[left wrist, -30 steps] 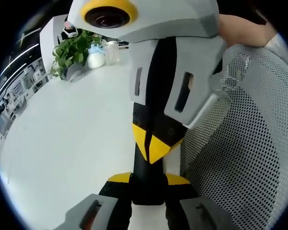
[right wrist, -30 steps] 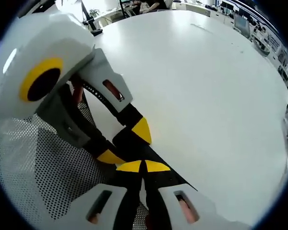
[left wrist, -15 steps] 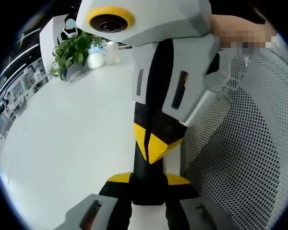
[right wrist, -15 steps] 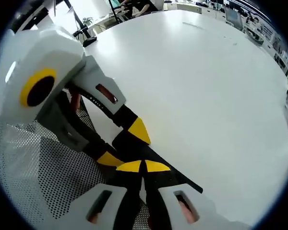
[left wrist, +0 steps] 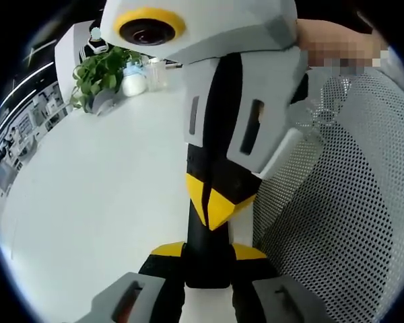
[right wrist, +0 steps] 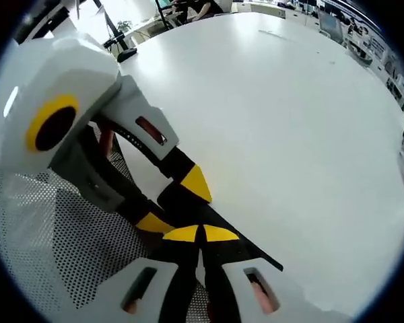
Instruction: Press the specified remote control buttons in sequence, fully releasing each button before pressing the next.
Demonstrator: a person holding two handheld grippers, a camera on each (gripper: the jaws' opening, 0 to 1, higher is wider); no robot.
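1. Though mostly hidden by jaws, reads as a slim black remote control (left wrist: pixel 207 266), long axis running from bottom centre of the left gripper view straight up the frame.
2. Left gripper (left wrist: pixel 209 250): parted just to the remote's width, yellow pads clamped on its two long edges near the bottom end. Holding, not pressing.
3. Right gripper (left wrist: pixel 212 202): comes down from the top of that view, yellow tips brought together into one point, landing on the remote's face just above the left gripper's grip. Touching or a hair off; cannot tell which.
4. Same in the right gripper view: own tips (right wrist: pixel 202 233) pinched together with nothing between them, low centre, over the remote (right wrist: pixel 252 252), which runs diagonally from lower right up toward the left gripper (right wrist: pixel 174 202) at centre left.
5. Key relation: presser sits directly above the remote's face, in line with its long axis. Next button probably reached by a short slide along that axis, not sideways.
6. Buttons themselves hidden under the tips; cannot say which is targeted or whether pressed down.
7. Surroundings: white table (left wrist: pixel 94 188) to the left, white mesh (left wrist: pixel 343 222) at right, potted plant (left wrist: pixel 101 74) upper left.
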